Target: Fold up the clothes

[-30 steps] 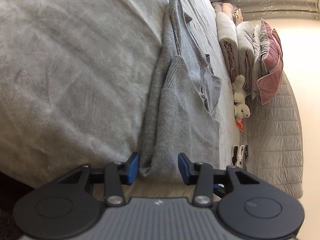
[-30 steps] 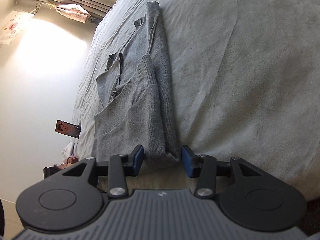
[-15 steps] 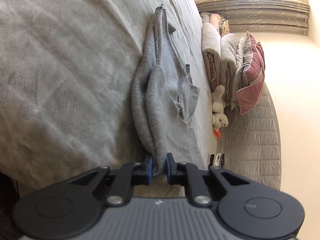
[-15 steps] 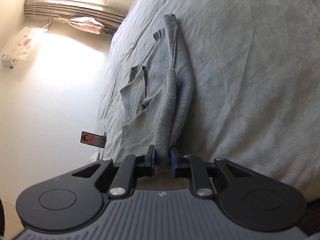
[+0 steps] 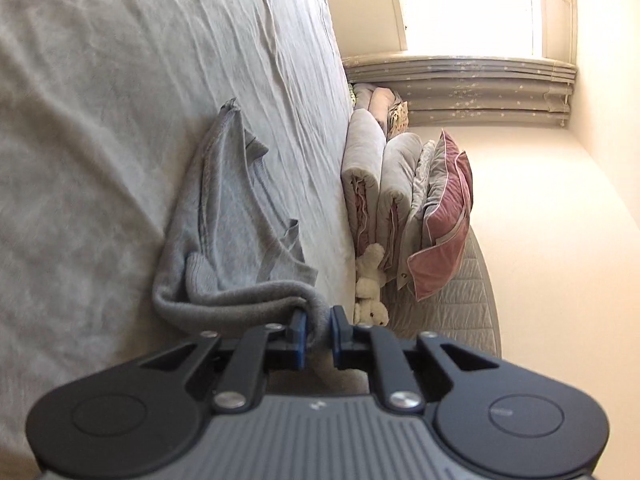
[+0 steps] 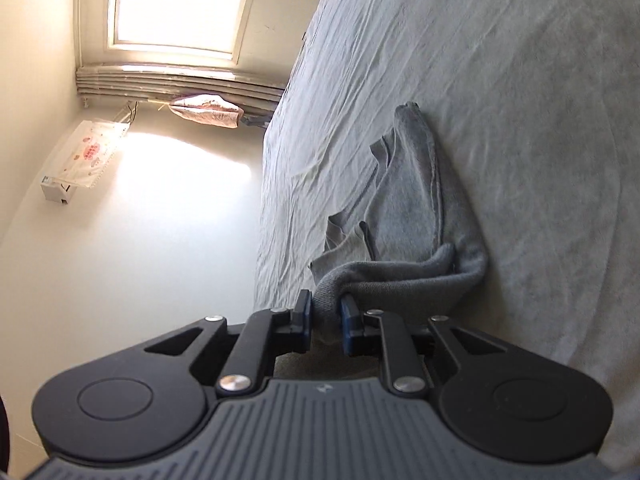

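A grey knit sweater [image 5: 232, 232] lies folded lengthwise on the grey bed sheet [image 5: 100, 120]. My left gripper [image 5: 316, 320] is shut on one corner of its near hem, and the fabric is bunched between the blue pads. In the right wrist view the same sweater [image 6: 412, 216] stretches away over the sheet [image 6: 520, 80]. My right gripper [image 6: 326, 312] is shut on the other hem corner. The near end of the sweater is lifted off the bed and curls over towards its far end. The far end stays flat on the sheet.
Folded quilts [image 5: 380, 184], a pink pillow [image 5: 444, 216] and a small white plush toy [image 5: 370, 292] stand against the quilted headboard [image 5: 452, 304]. A bright window [image 6: 176, 4], a covered wall unit [image 6: 84, 156] and a pink bundle [image 6: 208, 110] lie beyond the bed.
Both grippers closed on the sweater's near hem, then rose and moved forward. The hem has come off the bed and bends over the rest of the sweater.
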Available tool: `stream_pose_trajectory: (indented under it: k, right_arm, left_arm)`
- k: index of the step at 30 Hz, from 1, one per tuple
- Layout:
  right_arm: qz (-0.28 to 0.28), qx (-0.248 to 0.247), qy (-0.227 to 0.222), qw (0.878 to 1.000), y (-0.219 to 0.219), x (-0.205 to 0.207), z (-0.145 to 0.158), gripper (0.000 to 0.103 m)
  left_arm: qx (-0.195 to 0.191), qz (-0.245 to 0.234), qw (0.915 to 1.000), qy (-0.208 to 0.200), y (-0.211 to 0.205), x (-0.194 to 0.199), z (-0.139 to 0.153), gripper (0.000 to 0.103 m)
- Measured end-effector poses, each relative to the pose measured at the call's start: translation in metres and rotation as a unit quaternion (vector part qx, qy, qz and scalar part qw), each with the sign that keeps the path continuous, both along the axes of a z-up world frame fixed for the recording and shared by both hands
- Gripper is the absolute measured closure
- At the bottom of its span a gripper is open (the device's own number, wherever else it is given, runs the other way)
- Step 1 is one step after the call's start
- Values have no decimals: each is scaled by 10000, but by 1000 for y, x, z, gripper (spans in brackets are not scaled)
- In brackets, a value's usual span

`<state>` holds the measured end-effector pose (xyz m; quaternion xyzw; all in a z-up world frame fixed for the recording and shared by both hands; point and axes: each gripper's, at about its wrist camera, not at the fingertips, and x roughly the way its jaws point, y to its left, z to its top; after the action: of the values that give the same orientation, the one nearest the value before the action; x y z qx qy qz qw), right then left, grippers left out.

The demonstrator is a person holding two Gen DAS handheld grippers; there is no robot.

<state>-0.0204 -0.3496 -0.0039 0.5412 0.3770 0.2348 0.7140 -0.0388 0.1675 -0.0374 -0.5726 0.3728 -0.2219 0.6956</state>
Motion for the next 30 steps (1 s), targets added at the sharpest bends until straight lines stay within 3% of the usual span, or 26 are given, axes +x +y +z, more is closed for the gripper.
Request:
stream_pose_trajectory:
  k: [13, 16, 18, 21, 23, 26, 28, 30]
  right_arm:
    - [-544, 321, 169, 9979, -3, 63, -42, 81]
    - [-564, 373, 59, 9977, -7, 62, -52, 76]
    - [-561, 394, -42, 9976, -10, 59, -57, 61]
    - [-490, 292, -124, 9983, -12, 59, -50, 58]
    - [-389, 22, -327, 9987, -12, 57, -39, 56]
    - [-314, -868, -732, 9930, -2, 60, -21, 53]
    - [-252, -1507, -986, 9833, 7, 63, -14, 53]
    - [-198, -2163, -1209, 9686, 17, 66, -10, 53]
  left_arm:
    - [311, 369, 9986, 208, -4, 88, -28, 90]
    - [438, 412, 9981, 148, -5, 92, -35, 80]
    - [573, 422, 9974, 88, -5, 94, -34, 61]
    - [875, 372, 9954, -96, -5, 98, -25, 51]
    - [1321, 356, 9901, -306, -7, 102, -15, 45]
    - [2286, 305, 9708, -662, -14, 107, 0, 42]
    - [2701, 204, 9589, -844, -18, 113, 3, 42]
    - [2877, 132, 9525, -986, -21, 116, 3, 42]
